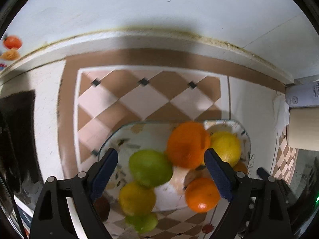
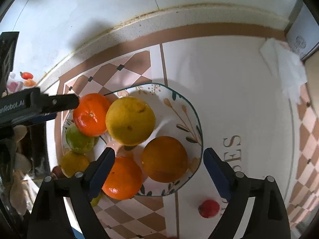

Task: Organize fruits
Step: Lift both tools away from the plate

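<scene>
On a checkered countertop mat (image 2: 127,215), a floral plate (image 2: 185,107) holds oranges (image 2: 164,158), a yellow citrus (image 2: 129,120) and a green fruit (image 2: 78,139). Both the left gripper (image 1: 161,170) and right gripper (image 2: 158,169) hover over it, spread wide, grasping nothing.

We see a shallow white ceramic plate with painted leaves and a dark green rim (image 2: 196,123) lying flat on the checkered counter. On it rest a large yellow citrus (image 2: 130,120), touching a bright orange mandarin (image 2: 90,114) on its left, with a dull orange round fruit (image 2: 164,159) and a glossy orange one (image 2: 122,178) nearer us. A green lime-like fruit (image 2: 78,139) sits at the plate's left edge. A smaller yellow fruit (image 2: 74,163) lies just beside it, and a small red fruit (image 2: 209,208) lies off the plate.
</scene>
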{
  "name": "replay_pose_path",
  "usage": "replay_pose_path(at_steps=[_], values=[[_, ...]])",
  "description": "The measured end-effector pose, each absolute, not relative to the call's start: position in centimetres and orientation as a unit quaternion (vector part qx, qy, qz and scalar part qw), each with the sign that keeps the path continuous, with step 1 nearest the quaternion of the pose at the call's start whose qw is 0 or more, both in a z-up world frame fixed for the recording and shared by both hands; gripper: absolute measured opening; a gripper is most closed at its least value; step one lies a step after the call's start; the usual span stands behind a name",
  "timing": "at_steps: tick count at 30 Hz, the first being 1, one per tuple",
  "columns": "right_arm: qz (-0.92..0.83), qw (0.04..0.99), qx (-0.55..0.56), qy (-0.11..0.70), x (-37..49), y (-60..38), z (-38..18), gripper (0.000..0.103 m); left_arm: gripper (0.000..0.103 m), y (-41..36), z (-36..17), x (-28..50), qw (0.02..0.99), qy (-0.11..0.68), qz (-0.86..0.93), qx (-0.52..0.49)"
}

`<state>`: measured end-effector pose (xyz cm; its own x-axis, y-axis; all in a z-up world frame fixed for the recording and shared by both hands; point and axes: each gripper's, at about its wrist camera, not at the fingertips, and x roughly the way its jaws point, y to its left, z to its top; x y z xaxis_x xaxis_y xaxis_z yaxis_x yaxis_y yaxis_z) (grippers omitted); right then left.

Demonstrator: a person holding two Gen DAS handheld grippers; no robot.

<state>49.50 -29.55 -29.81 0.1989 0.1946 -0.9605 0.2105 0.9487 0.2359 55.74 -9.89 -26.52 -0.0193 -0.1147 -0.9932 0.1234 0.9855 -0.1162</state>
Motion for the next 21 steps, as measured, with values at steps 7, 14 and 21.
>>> replay_pose_path(at_steps=[7, 14, 21], values=[[-0.01, 0.771, 0.126, 0.624, 47.8, -28.0, -27.7, 0.094, 0.089, -7.3, -24.6, 51.2, 0.721, 0.69, -0.071, 0.013], [-0.014, 0.793, 0.115, 0.598, 44.7, -27.3, -24.3, 0.094, 0.089, -4.8, -20.7, 46.2, 0.772, 0.634, -0.045, 0.01], [-0.022, 0.822, 0.1, 0.561, 40.3, -26.7, -20.2, 0.094, 0.089, -3.6, -17.0, 41.1, 0.818, 0.575, -0.03, 0.015]])
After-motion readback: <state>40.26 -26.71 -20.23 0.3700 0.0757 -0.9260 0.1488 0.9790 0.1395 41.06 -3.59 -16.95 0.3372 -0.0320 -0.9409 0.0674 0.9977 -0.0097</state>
